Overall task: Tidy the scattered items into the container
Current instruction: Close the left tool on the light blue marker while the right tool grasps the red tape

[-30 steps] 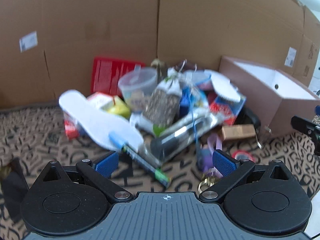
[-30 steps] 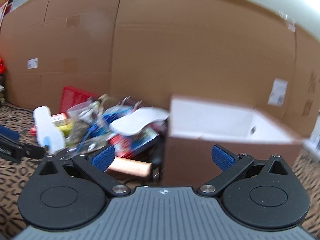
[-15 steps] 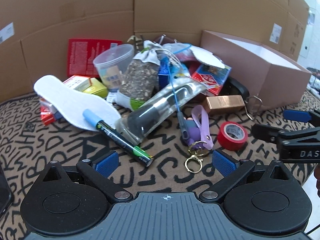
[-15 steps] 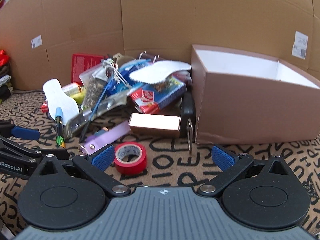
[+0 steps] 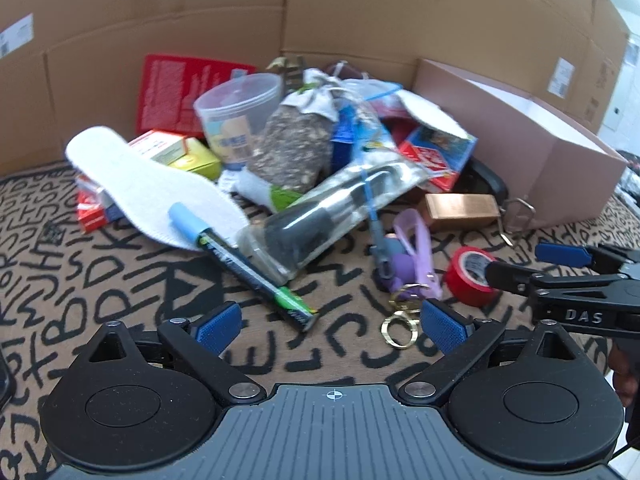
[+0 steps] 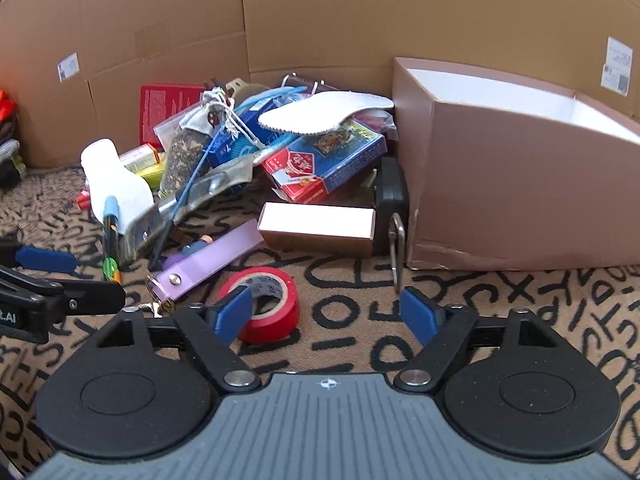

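At left the left hand-held gripper [image 5: 330, 322] hovers spread and empty near the green pen [image 5: 256, 272], while rightward the right hand-held gripper [image 6: 326, 312], jaws closing, brackets the red tape roll [image 6: 266, 300] to carry it to the far-right cardboard box [image 6: 516, 184].

Red tape roll [image 6: 266, 304], letter-patterned cloth [image 6: 360, 320]

Glossy red tape roll [image 6: 267, 304], matt cardboard box [image 6: 516, 184], woven patterned rug [image 6: 352, 312]
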